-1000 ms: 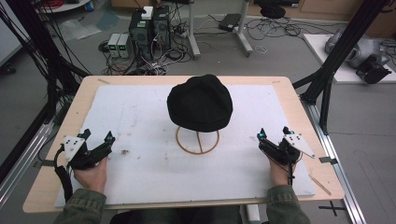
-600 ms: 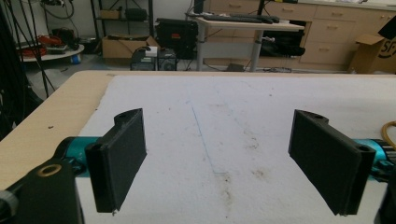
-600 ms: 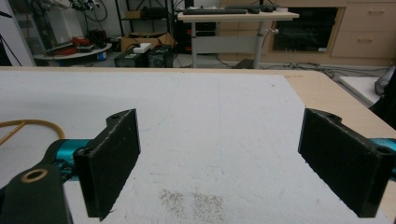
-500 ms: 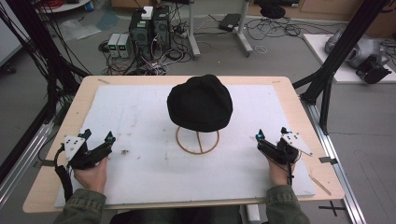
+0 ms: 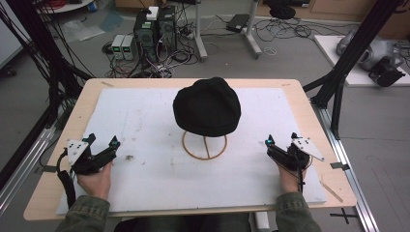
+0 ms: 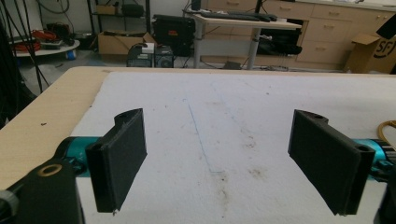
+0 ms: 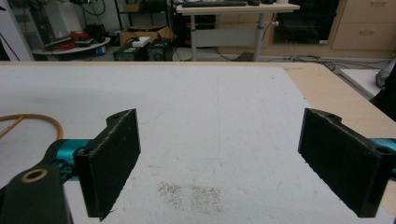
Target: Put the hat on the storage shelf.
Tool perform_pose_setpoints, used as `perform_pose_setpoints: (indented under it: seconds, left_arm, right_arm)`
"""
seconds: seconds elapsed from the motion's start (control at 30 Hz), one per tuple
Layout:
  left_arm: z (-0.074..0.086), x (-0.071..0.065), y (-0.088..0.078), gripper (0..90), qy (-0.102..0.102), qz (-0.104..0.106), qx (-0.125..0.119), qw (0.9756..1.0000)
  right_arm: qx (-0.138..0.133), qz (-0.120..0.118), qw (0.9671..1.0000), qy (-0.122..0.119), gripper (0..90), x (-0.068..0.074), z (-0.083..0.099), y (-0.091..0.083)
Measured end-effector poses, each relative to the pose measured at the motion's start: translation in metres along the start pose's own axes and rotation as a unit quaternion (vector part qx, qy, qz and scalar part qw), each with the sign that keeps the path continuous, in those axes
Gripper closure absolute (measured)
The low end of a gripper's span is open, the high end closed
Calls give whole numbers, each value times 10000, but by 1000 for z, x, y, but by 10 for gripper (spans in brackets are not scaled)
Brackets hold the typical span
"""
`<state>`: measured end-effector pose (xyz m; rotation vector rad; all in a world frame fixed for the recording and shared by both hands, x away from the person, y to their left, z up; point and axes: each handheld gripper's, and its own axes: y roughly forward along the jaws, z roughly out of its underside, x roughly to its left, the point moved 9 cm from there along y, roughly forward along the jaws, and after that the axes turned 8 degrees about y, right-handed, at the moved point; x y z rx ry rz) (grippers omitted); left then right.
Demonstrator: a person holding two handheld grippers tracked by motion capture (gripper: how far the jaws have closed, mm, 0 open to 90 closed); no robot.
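Note:
A black hat (image 5: 207,106) sits on a stand with a wooden ring base (image 5: 204,146) at the middle of the white mat (image 5: 145,116). My left gripper (image 5: 101,142) rests low on the mat's left side, held in a hand, well to the left of the stand. In the left gripper view its jaws stand wide apart (image 6: 219,161) over bare mat. My right gripper (image 5: 281,138) lies on the mat's right side, equally far from the stand. Its jaws (image 7: 219,163) are open with nothing between them; the ring base (image 7: 28,123) shows at the left edge.
The mat covers a wooden table (image 5: 319,135) with black frame posts (image 5: 348,63) at both sides. Computers and cables (image 5: 154,34) lie on the floor beyond the far edge. Small dark specks (image 5: 129,156) mark the mat near the left gripper.

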<state>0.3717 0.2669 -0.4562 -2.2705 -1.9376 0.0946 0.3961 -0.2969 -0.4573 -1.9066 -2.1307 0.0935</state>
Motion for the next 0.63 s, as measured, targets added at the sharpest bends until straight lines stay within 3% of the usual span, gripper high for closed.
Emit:
perform_pose_setpoints:
  seconds: [0.2,0.33,0.63]
  left_arm:
    - [0,-1,1,195,-14,9,0,10000]
    - [0,0,1,195,-6,14,18,10000]
    - [1,0,2,195,-40,27,27,10000]
  right_arm:
    - [16,-1,10000,47,121,-3,3,-1]
    - [13,11,9998,209,121,-8,3,-1]
    - [21,-14,9998,190,121,-8,5,0]
